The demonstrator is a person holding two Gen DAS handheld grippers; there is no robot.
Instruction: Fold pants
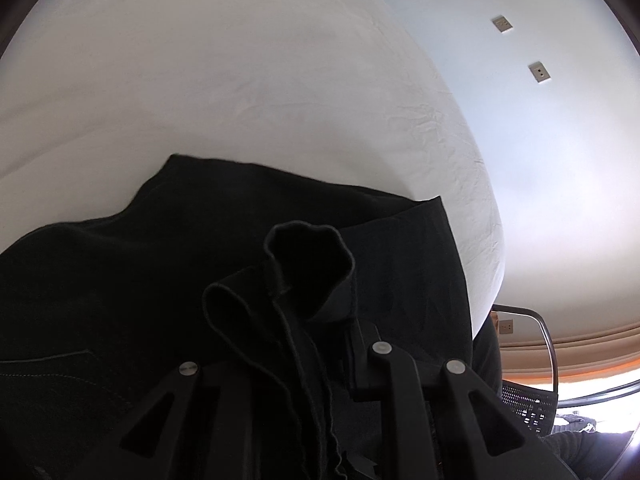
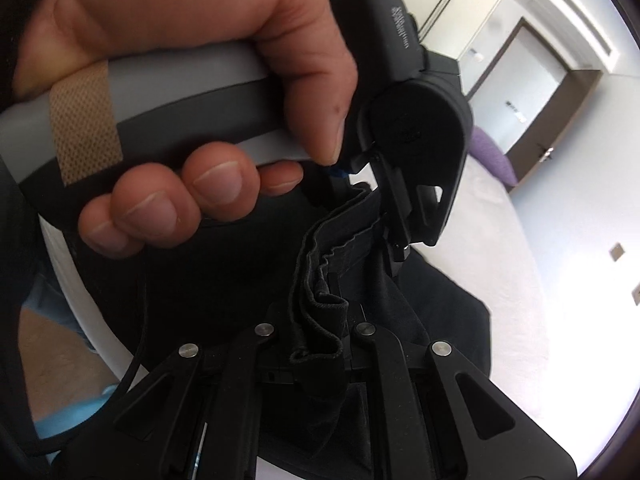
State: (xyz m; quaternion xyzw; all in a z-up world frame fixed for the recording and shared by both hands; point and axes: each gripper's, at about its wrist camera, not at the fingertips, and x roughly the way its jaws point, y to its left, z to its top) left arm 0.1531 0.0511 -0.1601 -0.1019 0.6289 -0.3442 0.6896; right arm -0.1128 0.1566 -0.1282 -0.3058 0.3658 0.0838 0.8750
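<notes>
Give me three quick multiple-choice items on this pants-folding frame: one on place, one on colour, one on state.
1. Where do the pants lie?
A. on a white bed sheet
B. on a wooden floor
C. in a basket

2. What colour are the pants?
A. red
B. black
C. white

3. How does the right gripper stand?
A. wide open, nothing in it
B. shut on a bunched fold of the pants
C. shut on a purple pillow

Answers:
1 A, dark cloth spreads over the white sheet.
2 B, the cloth is black in both views.
3 B, a gathered edge of cloth sits pinched between its fingers.
</notes>
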